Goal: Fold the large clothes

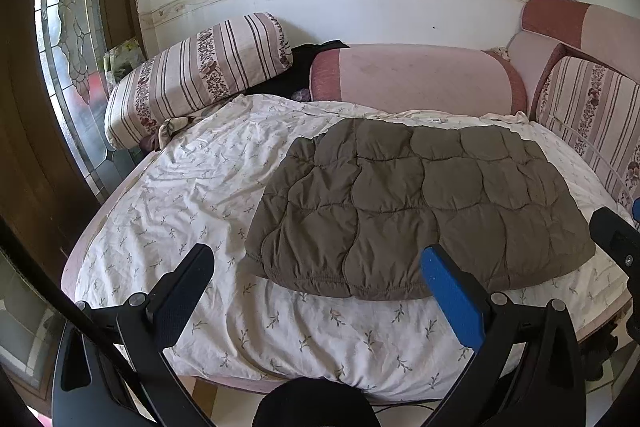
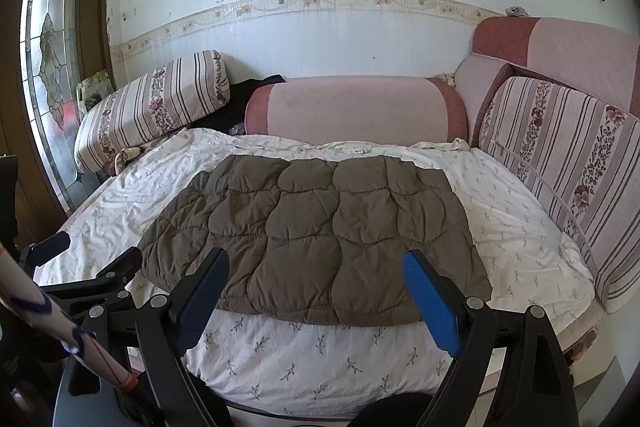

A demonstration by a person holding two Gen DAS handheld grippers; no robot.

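A brown quilted jacket (image 1: pixel 416 203) lies folded flat as a rough rectangle on the white floral sheet (image 1: pixel 224 187) of a daybed; it also shows in the right wrist view (image 2: pixel 316 235). My left gripper (image 1: pixel 316 263) is open and empty, held above the near edge of the bed, its fingertips level with the jacket's near hem. My right gripper (image 2: pixel 316 267) is open and empty, straddling the jacket's near hem from above. The right gripper's edge shows at the far right of the left wrist view (image 1: pixel 616 239); the left gripper shows at the left of the right wrist view (image 2: pixel 96 275).
A pink bolster (image 1: pixel 416 75) lies along the wall behind the jacket. Striped floral cushions stand at the left (image 1: pixel 200 75) and right (image 1: pixel 588 107). A dark garment (image 1: pixel 316 49) lies behind them. A stained-glass door (image 1: pixel 68 27) is at the left. The bed's front edge (image 1: pixel 320 383) is just below the grippers.
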